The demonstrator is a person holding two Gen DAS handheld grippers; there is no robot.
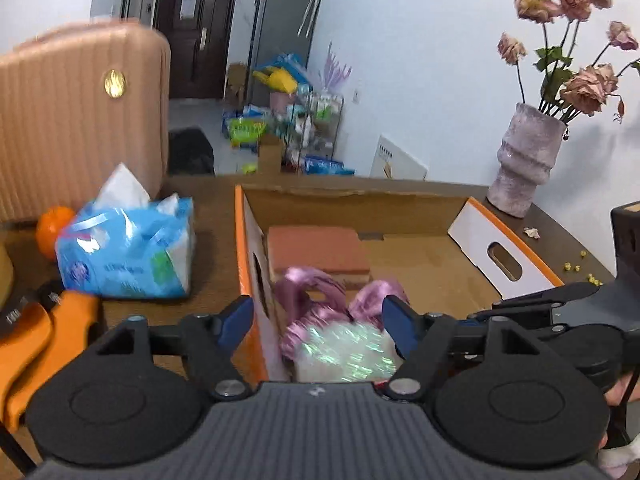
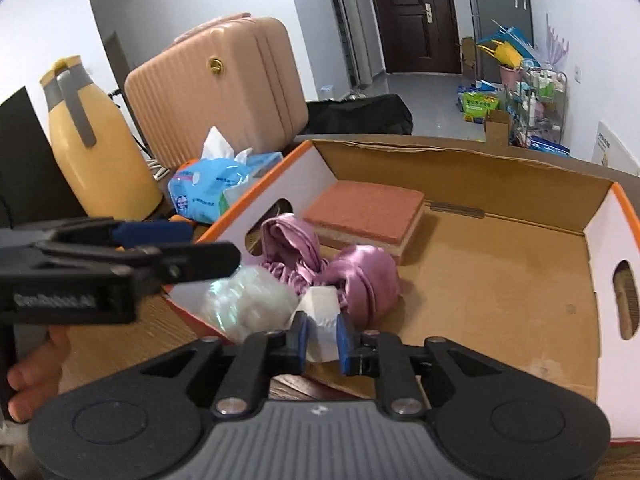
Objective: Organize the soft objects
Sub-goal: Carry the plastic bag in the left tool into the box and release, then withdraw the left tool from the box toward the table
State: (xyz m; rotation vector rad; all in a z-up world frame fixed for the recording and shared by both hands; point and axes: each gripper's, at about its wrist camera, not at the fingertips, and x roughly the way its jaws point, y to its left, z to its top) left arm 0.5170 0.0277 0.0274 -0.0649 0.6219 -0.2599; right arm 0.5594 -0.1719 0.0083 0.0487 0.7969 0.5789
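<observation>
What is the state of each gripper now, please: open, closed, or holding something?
Left gripper: open, holding nothing, above the purple satin item.
Right gripper: closed on the white soft item.

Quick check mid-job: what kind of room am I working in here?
Most likely a lived-in home, near the entry hall: a pink suitcase and a vase of dried roses sit on the wooden table, with a dark front door behind.
</observation>
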